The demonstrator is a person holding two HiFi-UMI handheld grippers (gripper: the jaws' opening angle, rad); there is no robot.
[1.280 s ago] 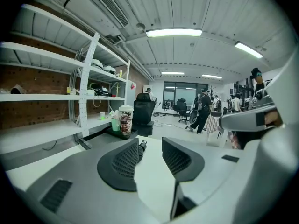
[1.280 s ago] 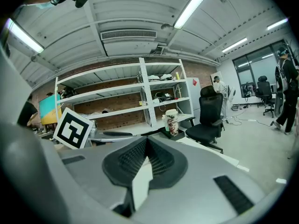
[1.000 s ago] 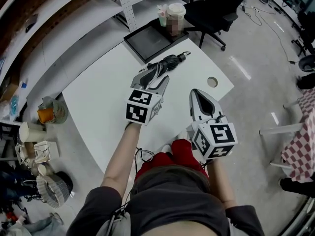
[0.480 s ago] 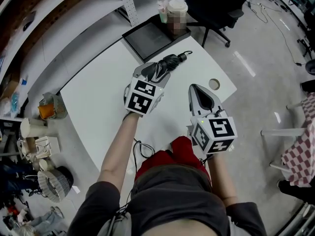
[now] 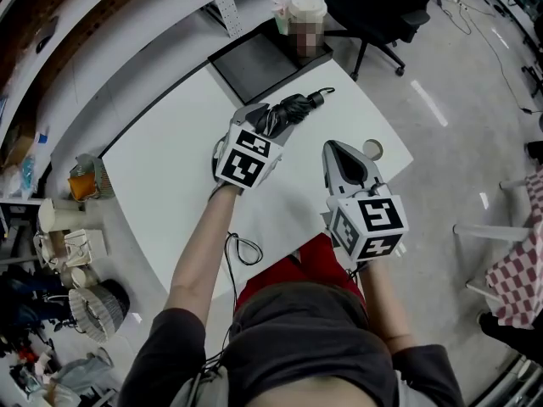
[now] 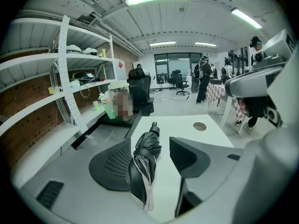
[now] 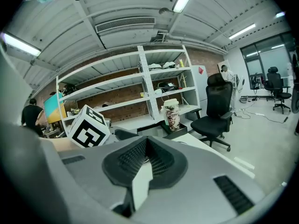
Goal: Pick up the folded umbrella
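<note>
The black folded fabric umbrella (image 5: 294, 107) lies near the white table's (image 5: 170, 185) far edge, just short of a black tray (image 5: 254, 62), with bare tabletop to its right. The left gripper (image 5: 265, 121), further forward than before, straddles it with its jaws just widened and not clamping. The right gripper (image 5: 333, 147) is closed and empty.

Head camera looks steeply down; left tool (image 5: 265, 122) camera shares the table (image 5: 170, 185).

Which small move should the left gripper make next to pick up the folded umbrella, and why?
Probably close the left gripper now. Its jaws have just been opening and stand apart, with the folded umbrella lying on the table between them, close beside one pad and clear of the other. Nothing grips it yet.
</note>
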